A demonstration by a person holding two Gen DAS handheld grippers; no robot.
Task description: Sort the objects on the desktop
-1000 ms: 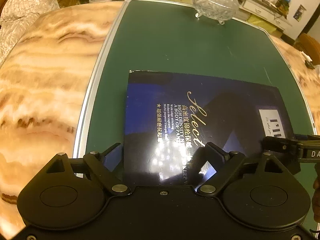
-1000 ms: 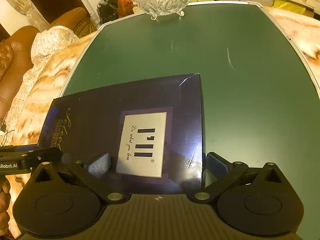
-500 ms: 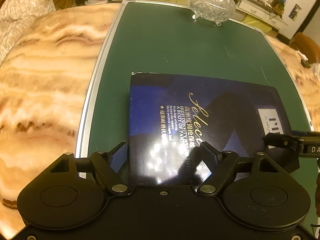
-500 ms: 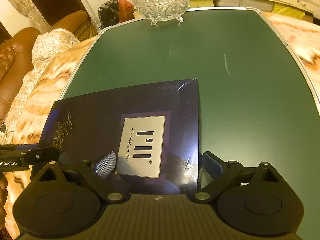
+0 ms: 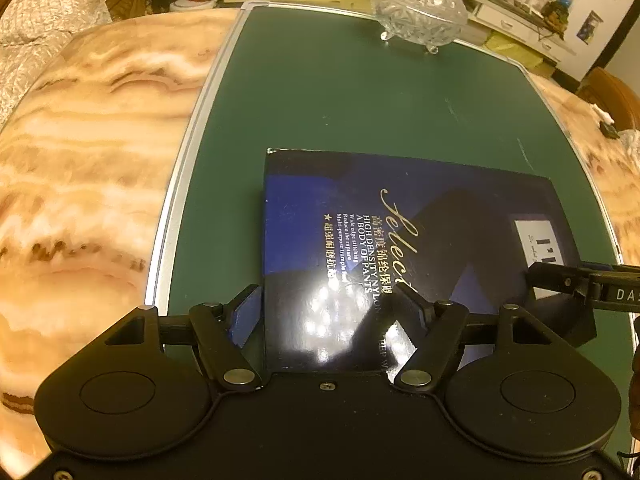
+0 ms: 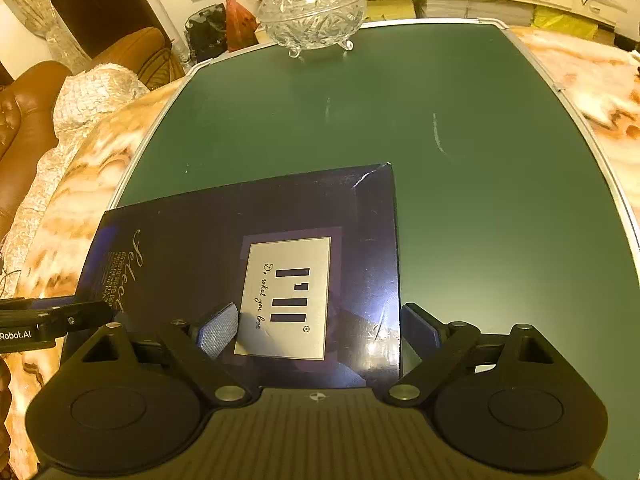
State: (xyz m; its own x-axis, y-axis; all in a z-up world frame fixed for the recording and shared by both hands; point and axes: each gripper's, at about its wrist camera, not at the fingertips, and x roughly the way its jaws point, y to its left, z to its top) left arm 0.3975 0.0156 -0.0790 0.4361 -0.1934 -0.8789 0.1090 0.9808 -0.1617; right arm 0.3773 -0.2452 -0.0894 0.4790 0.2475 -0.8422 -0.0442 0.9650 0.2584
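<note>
A flat dark blue box [image 5: 400, 248] with gold lettering and a silver label lies on the green mat [image 5: 340, 92]; it also shows in the right wrist view [image 6: 248, 264]. My left gripper [image 5: 326, 308] is open over the box's left near corner, one finger on the mat beside the box's left edge, the other over the lid. My right gripper [image 6: 316, 328] is open over the box's right near corner, left finger above the lid, right finger beside the right edge. Whether the fingers touch the box is unclear.
A lidded cut-glass bowl [image 5: 418, 8] stands at the mat's far edge; it also shows in the right wrist view [image 6: 312, 4]. The mat has a metal rim [image 5: 180, 184] and lies on a marble table [image 5: 80, 152]. A sofa [image 6: 24, 120] is at left.
Both grippers have drawn back slightly toward the box's near edge, so more mat and the glass bowl show. The box has not visibly moved.
</note>
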